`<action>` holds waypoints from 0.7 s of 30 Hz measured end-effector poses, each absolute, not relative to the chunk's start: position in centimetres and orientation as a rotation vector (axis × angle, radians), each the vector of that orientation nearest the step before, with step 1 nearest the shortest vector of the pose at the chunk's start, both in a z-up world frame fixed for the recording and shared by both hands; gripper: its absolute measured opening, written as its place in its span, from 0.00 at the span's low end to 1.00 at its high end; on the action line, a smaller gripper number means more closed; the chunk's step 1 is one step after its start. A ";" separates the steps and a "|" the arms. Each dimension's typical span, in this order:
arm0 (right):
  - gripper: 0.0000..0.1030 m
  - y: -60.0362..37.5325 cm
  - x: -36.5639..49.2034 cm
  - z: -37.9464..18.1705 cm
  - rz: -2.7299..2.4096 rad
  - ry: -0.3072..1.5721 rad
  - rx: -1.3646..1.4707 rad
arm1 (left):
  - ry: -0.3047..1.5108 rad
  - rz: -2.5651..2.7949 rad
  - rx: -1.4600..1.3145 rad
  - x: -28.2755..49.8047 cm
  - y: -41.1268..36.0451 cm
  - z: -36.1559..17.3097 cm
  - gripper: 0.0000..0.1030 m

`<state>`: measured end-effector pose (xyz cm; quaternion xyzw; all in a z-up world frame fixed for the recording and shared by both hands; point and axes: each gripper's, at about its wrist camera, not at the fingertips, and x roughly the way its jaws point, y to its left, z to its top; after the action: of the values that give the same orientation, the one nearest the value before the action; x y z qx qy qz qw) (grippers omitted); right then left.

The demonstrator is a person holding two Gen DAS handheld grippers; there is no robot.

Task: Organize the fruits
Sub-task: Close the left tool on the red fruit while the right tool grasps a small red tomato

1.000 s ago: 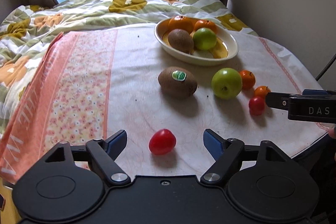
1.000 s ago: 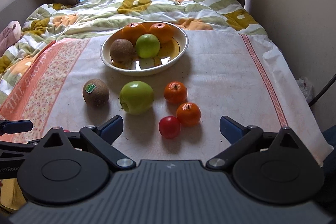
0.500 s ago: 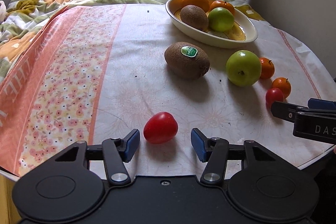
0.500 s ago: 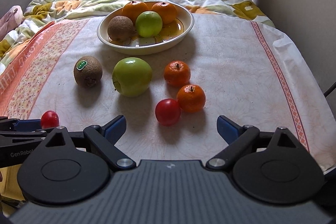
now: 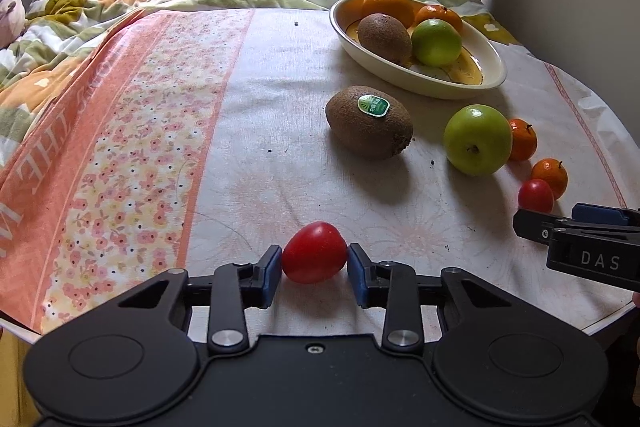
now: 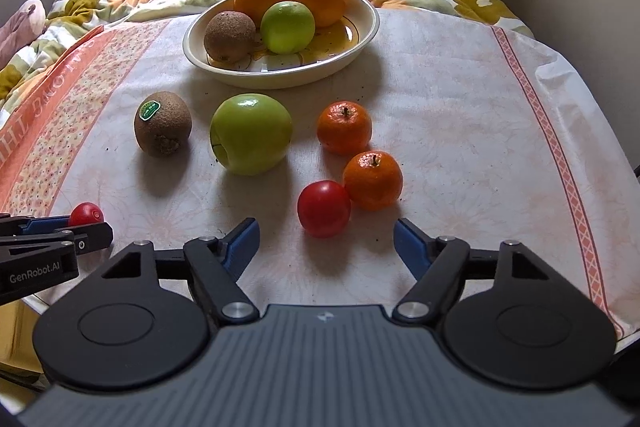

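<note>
Glossy egg-shaped tomato (image 5: 314,251) pinched by left gripper (image 5: 314,269), fuzzy oval kiwi (image 5: 369,121) beyond

Left gripper (image 5: 315,269) jaws clamped; right gripper (image 6: 326,241) jaws closing.

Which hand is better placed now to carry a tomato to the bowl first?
Left, probably. The left gripper is shut on its red tomato. The right gripper is closing, but its pads do not yet touch the other tomato.

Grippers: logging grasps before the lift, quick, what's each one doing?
Left gripper: shut on the red tomato.
Right gripper: open, jaws closing toward the second tomato, not touching.
</note>
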<state>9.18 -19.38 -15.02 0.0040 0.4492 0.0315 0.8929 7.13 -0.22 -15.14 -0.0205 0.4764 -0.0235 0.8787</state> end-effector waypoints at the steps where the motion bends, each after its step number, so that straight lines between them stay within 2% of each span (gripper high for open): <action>1: 0.84 -19.4 9.3 -15.1 0.066 0.933 0.009 | 0.993 -0.050 -0.046 7.1 -0.2 -15.1 0.38; 7: 0.74 -19.3 10.2 -15.6 0.076 0.946 0.019 | 0.991 -0.056 -0.045 6.9 -0.4 -14.9 0.38; 11: 0.73 -19.2 10.6 -15.8 0.073 0.947 0.025 | 0.990 -0.055 -0.042 6.9 -0.5 -15.0 0.38; 15: 0.63 -19.1 10.8 -16.0 0.081 0.957 0.027 | 0.985 -0.055 -0.038 7.0 -0.5 -14.9 0.38; 19: 0.59 -19.0 11.0 -16.0 0.078 0.950 0.026 | 0.982 -0.059 -0.036 6.9 -0.6 -14.7 0.38; 21: 0.50 -19.0 11.2 -16.0 0.077 0.947 0.021 | 0.980 -0.060 -0.032 6.9 -0.6 -14.7 0.38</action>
<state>11.15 -18.96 -16.02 0.0100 0.4559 0.0369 0.8892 6.87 -0.63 -14.66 -0.0155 0.4705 -0.0287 0.8818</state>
